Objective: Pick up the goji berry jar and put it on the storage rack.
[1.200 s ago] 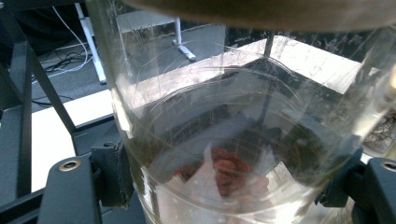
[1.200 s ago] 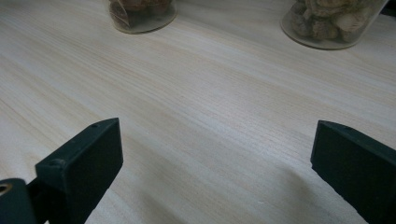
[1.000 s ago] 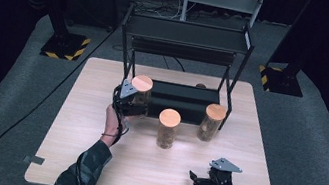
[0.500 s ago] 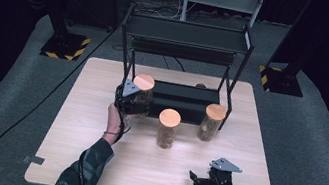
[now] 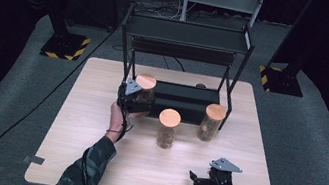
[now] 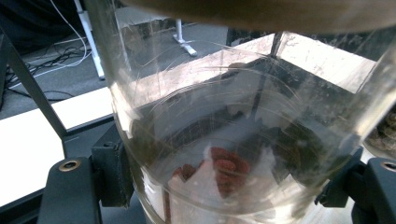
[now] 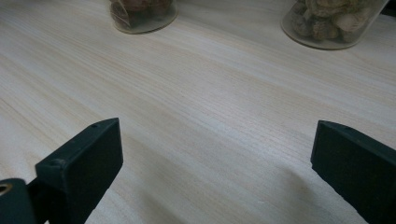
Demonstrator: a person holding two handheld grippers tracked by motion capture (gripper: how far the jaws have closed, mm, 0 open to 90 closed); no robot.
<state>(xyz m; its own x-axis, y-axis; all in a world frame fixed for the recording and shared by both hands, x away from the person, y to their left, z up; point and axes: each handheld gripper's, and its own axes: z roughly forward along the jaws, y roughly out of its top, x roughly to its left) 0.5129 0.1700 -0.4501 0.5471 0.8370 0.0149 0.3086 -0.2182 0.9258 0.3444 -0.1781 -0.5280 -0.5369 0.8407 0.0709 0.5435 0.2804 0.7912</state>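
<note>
Black tongs stand wide apart, nothing between them, low over a pale wooden surface. At its far edge stand two clear jars: one with dark contents, another with pale lumps.

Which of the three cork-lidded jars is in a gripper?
The leftmost jar, by the rack's left legs: the left gripper is clamped on it. The middle jar and right jar stand free.
</note>
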